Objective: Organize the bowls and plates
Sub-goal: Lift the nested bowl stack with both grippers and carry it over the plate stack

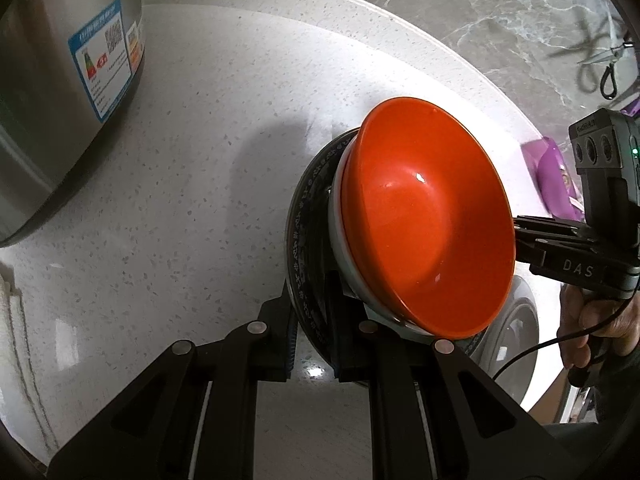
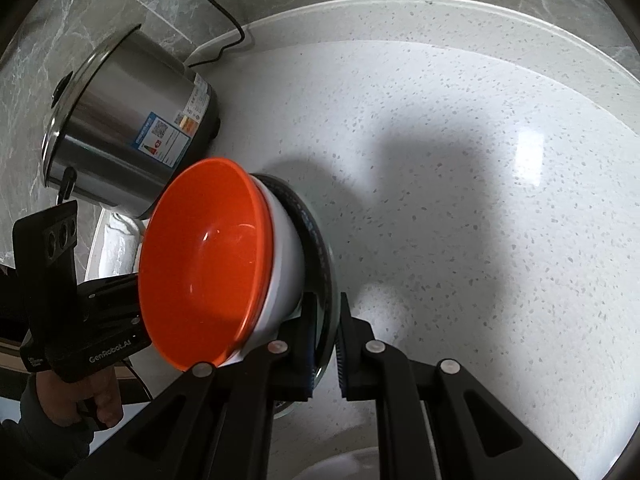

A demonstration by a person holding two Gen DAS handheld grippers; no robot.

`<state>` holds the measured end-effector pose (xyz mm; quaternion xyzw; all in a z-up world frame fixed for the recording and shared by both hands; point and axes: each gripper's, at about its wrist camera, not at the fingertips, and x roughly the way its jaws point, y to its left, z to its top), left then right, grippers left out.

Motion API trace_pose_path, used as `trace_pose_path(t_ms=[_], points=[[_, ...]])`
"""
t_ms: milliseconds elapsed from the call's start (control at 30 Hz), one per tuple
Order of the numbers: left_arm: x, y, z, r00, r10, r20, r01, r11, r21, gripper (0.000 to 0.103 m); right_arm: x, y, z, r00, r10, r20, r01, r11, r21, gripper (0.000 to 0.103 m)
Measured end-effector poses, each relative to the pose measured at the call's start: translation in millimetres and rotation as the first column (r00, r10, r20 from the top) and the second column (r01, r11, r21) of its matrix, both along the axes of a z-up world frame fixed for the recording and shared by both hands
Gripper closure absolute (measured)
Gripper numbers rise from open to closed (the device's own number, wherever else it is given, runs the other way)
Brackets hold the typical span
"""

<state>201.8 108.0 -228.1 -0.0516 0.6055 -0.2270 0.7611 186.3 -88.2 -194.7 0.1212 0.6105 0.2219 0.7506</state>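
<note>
Both tools, left [image 1: 312, 344] and right [image 2: 325, 354], clench a patterned plate [image 1: 298, 236] carrying an orange bowl [image 1: 428, 216].

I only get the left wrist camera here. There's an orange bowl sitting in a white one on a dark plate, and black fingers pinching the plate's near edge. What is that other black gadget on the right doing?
Observer: That right gripper is shut on the dark plate, clamping its rim on the opposite side from the left gripper.
Operator: Is the silver thing at my left a bin?
Observer: No, a steel cooker with a glass lid and a black cord running behind it.
Operator: Anything below the right gripper?
Observer: A white rounded object shows at the bottom edge; I cannot tell what it is.
</note>
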Motion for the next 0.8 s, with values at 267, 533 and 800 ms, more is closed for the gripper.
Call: trace_pose_path(t_ms=[267,533,800], points=[[-9,-21,31,0.997,-0.071,0.022,0.072,0.997,-0.016,0.092,-16,-22,23,0.997,-0.075,0.017,0.075,0.997,0.005,0.091],[-24,-54,67,0.984,-0.165,0.061,0.167,0.986,-0.025,0.093,-47,-58,52,0.983,-0.179,0.044,0.178,0.984,0.020,0.091],[-74,-99,96,0.977,-0.198,0.074,0.200,0.979,-0.030,0.093,-87,-100,73,0.975,-0.217,0.053,0.215,0.976,0.036,0.091]])
